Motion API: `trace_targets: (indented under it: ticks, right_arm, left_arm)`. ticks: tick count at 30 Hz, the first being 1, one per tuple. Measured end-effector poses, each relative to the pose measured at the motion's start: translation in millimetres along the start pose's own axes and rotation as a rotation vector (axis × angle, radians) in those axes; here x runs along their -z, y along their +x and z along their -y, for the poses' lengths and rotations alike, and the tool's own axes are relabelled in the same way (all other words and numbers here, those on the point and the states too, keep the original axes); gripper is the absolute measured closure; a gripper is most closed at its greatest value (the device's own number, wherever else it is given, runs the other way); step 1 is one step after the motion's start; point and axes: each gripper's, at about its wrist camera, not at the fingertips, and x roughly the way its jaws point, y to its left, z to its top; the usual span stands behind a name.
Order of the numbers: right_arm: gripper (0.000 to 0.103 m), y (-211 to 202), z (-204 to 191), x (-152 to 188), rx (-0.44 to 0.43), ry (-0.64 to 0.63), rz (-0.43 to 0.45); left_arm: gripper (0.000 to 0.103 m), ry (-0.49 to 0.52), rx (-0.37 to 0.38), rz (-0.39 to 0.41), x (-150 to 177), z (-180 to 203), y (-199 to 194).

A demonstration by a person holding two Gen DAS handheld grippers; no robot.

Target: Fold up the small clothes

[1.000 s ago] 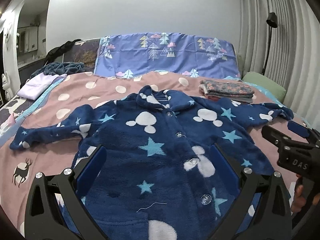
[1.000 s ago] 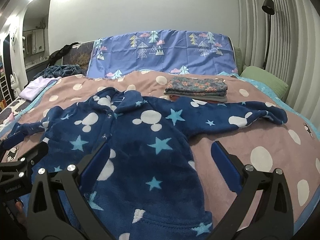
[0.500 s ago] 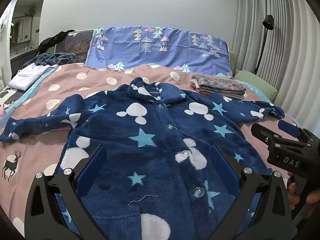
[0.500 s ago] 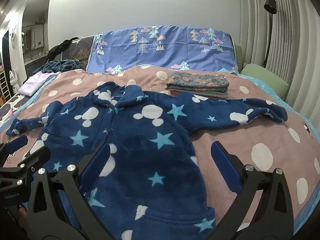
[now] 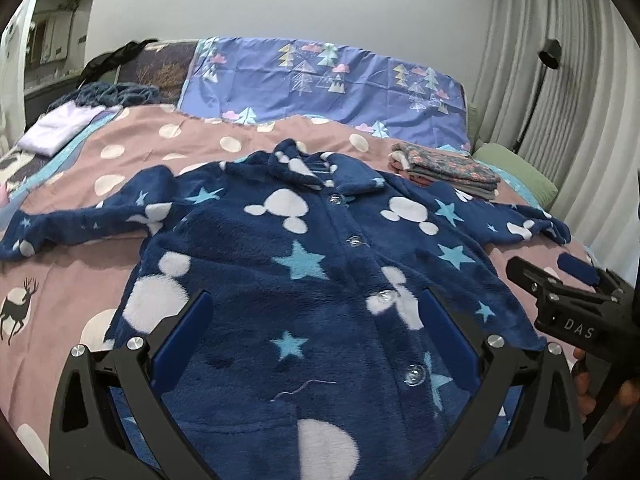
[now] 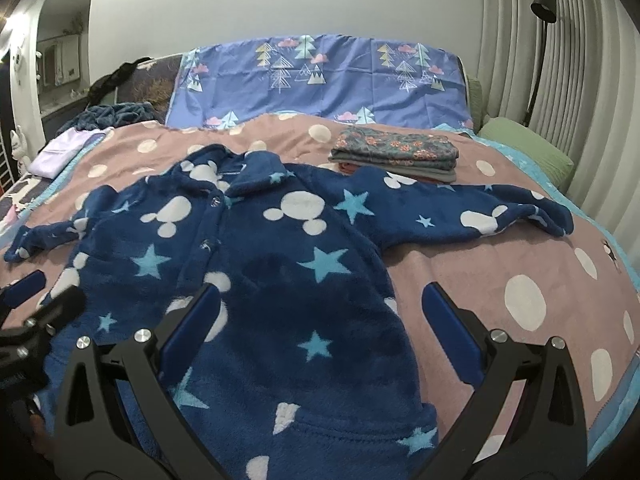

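Note:
A navy fleece jacket (image 5: 312,264) with stars and white mouse-head shapes lies flat, buttoned, on the bed, both sleeves spread out. My left gripper (image 5: 316,324) hovers open over its lower front, nothing between the fingers. My right gripper (image 6: 320,320) is open above the jacket's (image 6: 280,280) right hem side, holding nothing. The right gripper (image 5: 560,284) also shows at the right edge of the left wrist view, held by a hand (image 5: 600,392). The left gripper (image 6: 28,300) shows at the left edge of the right wrist view.
A stack of folded clothes (image 6: 396,156) sits behind the jacket's right sleeve. The pink dotted bedspread (image 6: 500,264) covers the bed. A blue tree-print cover (image 6: 320,76) lies at the head, a green pillow (image 6: 524,144) at right, a lilac garment (image 5: 60,132) far left, curtains (image 6: 580,80) right.
Both grippers have moved slightly forward and up over the jacket, so it looks larger and more centred. The jacket has not moved, and both grippers stay open.

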Motion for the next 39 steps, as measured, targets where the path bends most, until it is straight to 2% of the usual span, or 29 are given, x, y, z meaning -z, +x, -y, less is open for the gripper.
trace_targets:
  ticks: [4,9,12,14,16,18,20,22,26,28,29,30,32,33,35,37,39]
  right_arm:
    - [0.002,2.3,-3.0,-2.2,0.002,-0.010,-0.001]
    - [0.002,9.1,-10.9,-7.7,0.010,-0.042,-0.010]
    - [0.002,13.6,-16.1,-9.8,-0.012,-0.050,-0.033]
    - [0.002,15.2,-19.7,-8.7,-0.013,-0.062,-0.037]
    - [0.002,17.6,-22.1,-7.3,-0.007,-0.080,-0.041]
    - [0.002,21.0,-23.5,-6.6,0.000,-0.087,-0.050]
    - [0.002,26.0,-23.5,-6.6,0.004,-0.088,-0.064]
    - [0.002,30.1,-23.8,-8.1,0.008,-0.082,-0.075]
    - [0.002,34.2,-24.6,-9.8,0.019,-0.078,-0.074]
    - [0.002,38.1,-25.6,-10.8,0.026,-0.083,-0.078]
    - [0.002,40.0,-25.6,-11.2,0.029,-0.085,-0.081]
    - [0.002,42.4,-25.6,-11.5,0.032,-0.085,-0.086]
    - [0.002,46.4,-24.9,-11.6,0.031,-0.080,-0.093]
    - [0.002,48.0,-24.5,-11.4,0.030,-0.076,-0.095]
    - [0.002,51.8,-22.8,-11.9,0.030,-0.071,-0.099]
    - [0.002,55.5,-21.1,-12.2,0.030,-0.067,-0.102]
    - [0.002,60.5,-17.5,-13.3,0.029,-0.055,-0.109]
  left_arm:
    - [0.001,-0.115,0.000,0.018,-4.5,-40.5,-5.0]
    - [0.004,-0.263,-0.075,0.024,-9.2,-112.9,-10.9]
    - [0.012,-0.399,-0.115,0.019,-11.0,-172.0,-11.8]
    - [0.025,-0.524,-0.137,0.019,-8.6,-217.0,-13.3]
    - [0.030,-0.648,-0.150,0.024,-5.1,-260.7,-13.7]
    - [0.031,-0.768,-0.175,0.026,-2.0,-303.3,-12.1]
    - [0.031,-0.826,-0.207,0.027,-2.5,-333.1,-7.5]
    - [0.030,-0.892,-0.288,0.015,-3.3,-363.0,-0.8]
    - [0.029,-1.019,-0.309,0.044,-0.6,-407.6,9.9]
    - [0.029,-1.062,-0.305,0.091,-2.2,-421.8,12.5]
    - [0.031,-1.064,-0.308,0.106,-4.4,-425.6,13.6]
    - [0.037,-1.059,-0.308,0.116,-7.4,-428.5,15.3]
    - [0.091,-1.051,-0.282,0.105,-13.0,-433.5,21.9]
    - [0.095,-1.061,-0.257,0.100,-15.0,-435.5,25.5]
    - [0.095,-1.032,-0.255,0.123,-25.7,-432.6,23.3]
    - [0.095,-0.938,-0.252,0.147,-46.2,-414.4,19.7]
    - [0.095,-0.812,-0.216,0.156,-80.2,-381.6,17.7]
